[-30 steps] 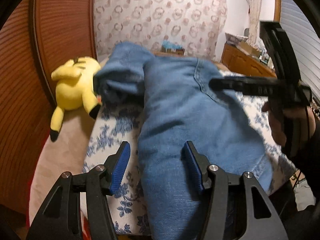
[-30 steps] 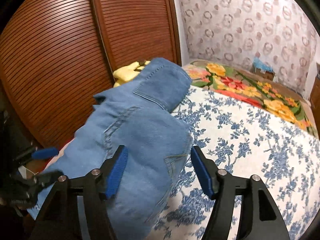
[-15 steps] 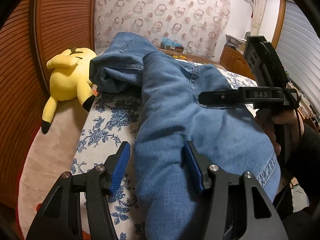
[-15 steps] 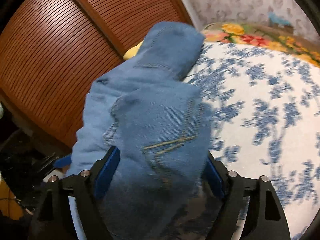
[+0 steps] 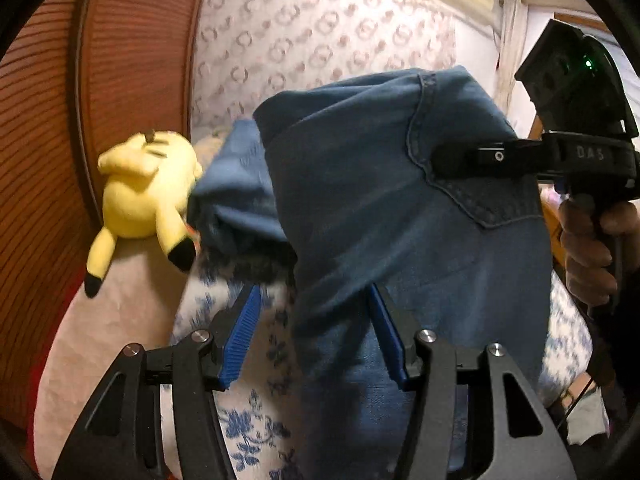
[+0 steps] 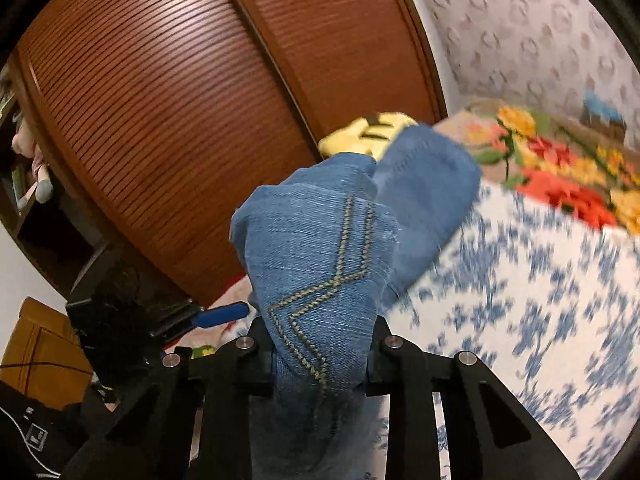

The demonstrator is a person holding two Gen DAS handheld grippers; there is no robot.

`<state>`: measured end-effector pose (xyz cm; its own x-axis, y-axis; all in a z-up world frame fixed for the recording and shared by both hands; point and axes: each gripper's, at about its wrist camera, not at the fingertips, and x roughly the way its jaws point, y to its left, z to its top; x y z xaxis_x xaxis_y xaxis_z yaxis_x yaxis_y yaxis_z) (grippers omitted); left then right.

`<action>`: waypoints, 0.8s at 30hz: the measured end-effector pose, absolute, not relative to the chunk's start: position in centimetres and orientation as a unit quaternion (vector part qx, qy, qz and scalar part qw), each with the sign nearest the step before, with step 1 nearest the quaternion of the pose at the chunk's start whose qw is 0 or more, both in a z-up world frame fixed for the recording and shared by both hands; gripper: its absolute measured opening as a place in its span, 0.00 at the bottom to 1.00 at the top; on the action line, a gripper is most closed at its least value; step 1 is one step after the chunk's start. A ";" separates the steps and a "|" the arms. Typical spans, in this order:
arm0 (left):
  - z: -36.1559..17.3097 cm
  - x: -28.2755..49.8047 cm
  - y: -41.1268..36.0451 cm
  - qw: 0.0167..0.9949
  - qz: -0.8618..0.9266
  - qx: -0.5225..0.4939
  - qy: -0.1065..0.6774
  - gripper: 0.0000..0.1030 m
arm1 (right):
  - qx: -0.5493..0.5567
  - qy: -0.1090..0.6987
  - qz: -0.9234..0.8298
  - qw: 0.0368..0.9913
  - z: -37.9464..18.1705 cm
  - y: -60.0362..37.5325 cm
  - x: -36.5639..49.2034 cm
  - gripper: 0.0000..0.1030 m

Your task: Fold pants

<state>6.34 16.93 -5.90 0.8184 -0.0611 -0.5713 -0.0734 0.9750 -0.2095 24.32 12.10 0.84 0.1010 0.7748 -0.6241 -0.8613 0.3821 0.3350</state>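
Observation:
Blue jeans (image 5: 400, 216) rise in a bunched fold above the bed. My right gripper (image 6: 320, 356) has its jaws closing on a wad of the denim (image 6: 320, 264) that bears a yellow zigzag pocket stitch, and the cloth is pinched between them. In the left wrist view the right gripper (image 5: 444, 162) reaches in from the right at the back pocket, held by a hand (image 5: 588, 252). My left gripper (image 5: 314, 336) stands open low at the jeans' left edge. The denim lies by its right pad (image 5: 386, 340), and its left pad is free.
A yellow plush toy (image 5: 144, 188) lies at the bed's left side against a brown slatted wardrobe (image 6: 180, 120). The bed carries a blue-flowered white sheet (image 6: 540, 300) and, further back, a bright floral blanket (image 6: 560, 176). The left gripper's blue pad (image 6: 220, 314) shows low left.
The right gripper's jaws have come together on the denim and lifted it, so the jeans now stand bunched up off the sheet. The left gripper has risen a little, still open.

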 end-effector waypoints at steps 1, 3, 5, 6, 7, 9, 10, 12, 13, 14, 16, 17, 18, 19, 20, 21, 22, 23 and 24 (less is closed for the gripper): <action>-5.3 6.3 17.2 0.950 0.004 -0.115 0.292 0.55 | -0.061 0.375 0.557 0.739 1.8 12.6 24.3 0.27; -4.0 6.2 18.0 0.955 0.011 -0.121 0.272 0.55 | -0.073 0.368 0.564 0.736 3.3 13.3 24.0 0.27; -2.4 6.1 18.9 0.960 0.019 -0.128 0.247 0.55 | -0.087 0.359 0.569 0.735 4.9 14.2 23.5 0.27; -1.6 6.0 19.4 0.963 0.023 -0.131 0.236 0.55 | -0.090 0.354 0.572 0.734 5.7 14.9 23.6 0.26; -1.0 6.0 19.8 0.965 0.026 -0.132 0.227 0.55 | -0.094 0.347 0.577 0.733 6.3 15.4 23.5 0.26; 0.8 5.9 20.8 0.969 0.039 -0.127 0.207 0.55 | -0.096 0.333 0.588 0.731 7.8 16.7 23.6 0.26; 1.5 5.9 21.1 0.971 0.043 -0.125 0.199 0.55 | -0.092 0.323 0.596 0.730 8.7 17.4 23.8 0.26; 3.1 6.1 21.9 0.975 0.054 -0.118 0.182 0.55 | -0.078 0.306 0.609 0.728 9.9 18.1 24.3 0.26; 3.8 6.3 22.2 0.976 0.061 -0.111 0.177 0.55 | -0.064 0.299 0.616 0.726 10.6 18.7 25.0 0.26; 4.6 6.5 22.5 0.978 0.072 -0.102 0.167 0.55 | -0.050 0.295 0.622 0.724 10.9 18.9 25.7 0.26; 5.4 7.4 23.1 0.980 0.085 -0.092 0.157 0.55 | -0.010 0.293 0.631 0.718 10.8 19.5 28.0 0.26; 5.5 7.9 23.4 0.979 0.087 -0.091 0.158 0.55 | 0.006 0.290 0.633 0.717 10.3 19.9 29.2 0.26; 5.5 8.8 23.7 0.979 0.090 -0.088 0.161 0.55 | 0.018 0.291 0.632 0.718 9.5 20.1 30.2 0.26; 5.2 9.6 23.8 0.978 0.091 -0.086 0.166 0.55 | 0.034 0.300 0.628 0.717 8.0 20.4 31.8 0.27; 4.6 11.0 24.1 0.976 0.092 -0.083 0.180 0.55 | 0.043 0.311 0.619 0.720 6.3 20.7 33.5 0.27; 3.8 12.3 24.2 0.973 0.096 -0.078 0.195 0.55 | 0.044 0.325 0.607 0.724 4.2 21.0 35.2 0.27; 2.9 13.5 24.2 0.971 0.100 -0.074 0.204 0.55 | 0.043 0.344 0.593 0.726 1.9 21.2 36.9 0.27; 1.6 15.0 24.2 0.968 0.104 -0.070 0.218 0.55 | 0.040 0.364 0.576 0.731 -0.4 21.3 38.4 0.27; 0.2 16.5 24.2 0.963 0.106 -0.067 0.237 0.55 | 0.029 0.381 0.555 0.739 -2.6 21.3 39.7 0.27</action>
<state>16.51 24.19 0.16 0.8654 0.1715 -0.4707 -0.2354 0.9686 -0.0799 39.66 21.29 -2.60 0.0933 0.8428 -0.5300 -0.7981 0.3816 0.4663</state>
